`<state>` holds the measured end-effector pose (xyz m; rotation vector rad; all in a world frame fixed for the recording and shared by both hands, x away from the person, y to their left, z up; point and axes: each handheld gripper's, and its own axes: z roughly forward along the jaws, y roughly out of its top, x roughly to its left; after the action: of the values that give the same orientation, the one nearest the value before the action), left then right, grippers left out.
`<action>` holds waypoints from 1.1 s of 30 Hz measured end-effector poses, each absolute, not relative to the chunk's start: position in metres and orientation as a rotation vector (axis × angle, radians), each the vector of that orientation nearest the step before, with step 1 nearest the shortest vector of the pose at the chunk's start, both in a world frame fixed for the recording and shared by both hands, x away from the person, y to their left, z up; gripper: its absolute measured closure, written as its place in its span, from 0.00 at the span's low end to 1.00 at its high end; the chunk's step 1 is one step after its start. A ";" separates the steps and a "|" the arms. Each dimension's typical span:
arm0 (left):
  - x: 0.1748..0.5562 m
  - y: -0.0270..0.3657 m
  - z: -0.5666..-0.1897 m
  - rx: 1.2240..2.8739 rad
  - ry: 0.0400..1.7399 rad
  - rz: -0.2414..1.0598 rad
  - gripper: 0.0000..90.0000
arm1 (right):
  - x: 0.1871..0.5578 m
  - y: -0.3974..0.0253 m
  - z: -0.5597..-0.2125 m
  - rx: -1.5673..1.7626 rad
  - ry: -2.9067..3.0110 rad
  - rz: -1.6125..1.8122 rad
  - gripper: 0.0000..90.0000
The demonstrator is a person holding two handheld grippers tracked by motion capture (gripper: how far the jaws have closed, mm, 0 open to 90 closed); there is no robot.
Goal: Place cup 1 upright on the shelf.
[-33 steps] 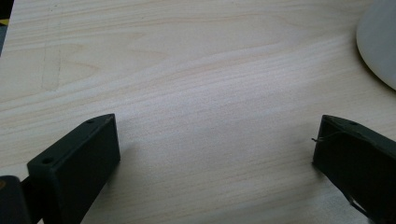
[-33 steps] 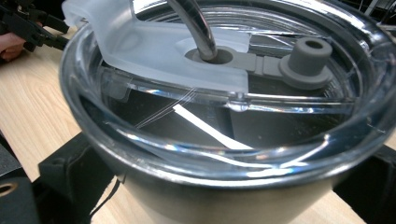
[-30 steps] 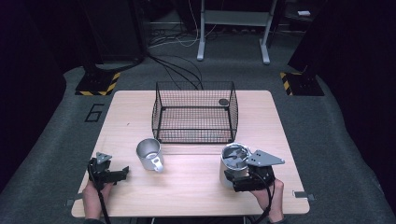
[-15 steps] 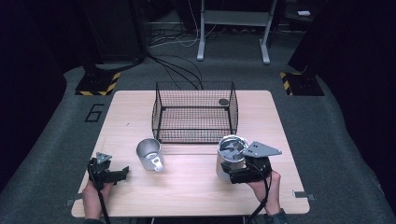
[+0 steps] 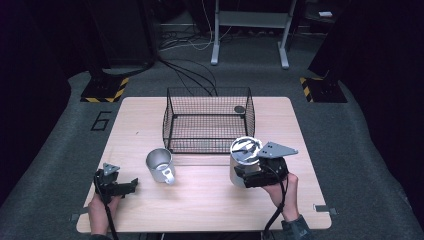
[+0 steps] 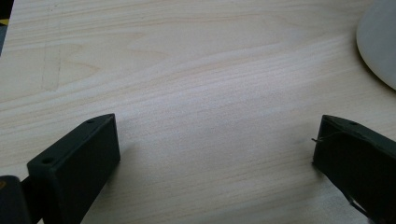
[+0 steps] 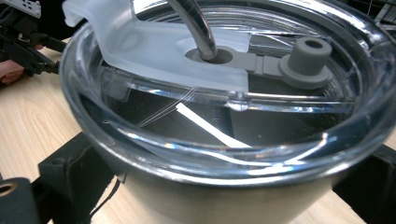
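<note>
wire basket [image 5: 208,120]: standing at the far middle of the counter [image 5: 150,215]; taken as the landmark for every entry below. a small dark round thing [image 5: 239,109] is lying inside at its far right corner.
lidded tumbler [image 5: 245,160]: steel body with a clear lid [image 7: 224,93], standing upright just in front of the basket's near right corner, outside the wire.
right gripper [image 5: 250,176]: pinching the tumbler, jaws pressing on either side of its body below the rim, on the tumbler's side away from the basket.
open mug [image 5: 160,165]: steel with a handle, sitting just in front of the basket's near left corner, nothing holding it.
left gripper [image 5: 122,187]: resting well in front of the basket and to its left, jaws spread wide and holding nothing.
progress: judging from the layout, the tumbler is being gripped but is not yet in the basket; the mug is waiting untouched, so most of the work is looking undone.
</note>
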<state>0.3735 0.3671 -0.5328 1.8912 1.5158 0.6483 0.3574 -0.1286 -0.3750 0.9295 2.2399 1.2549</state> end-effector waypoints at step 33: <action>0.374 0.367 -0.533 1.895 1.514 0.649 0.00 | 0.386 -0.115 -0.343 0.870 2.271 1.252 0.03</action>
<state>0.3736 0.3674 -0.5327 1.8947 1.5143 0.6487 0.3857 -0.1148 -0.3428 0.8697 2.2705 1.2520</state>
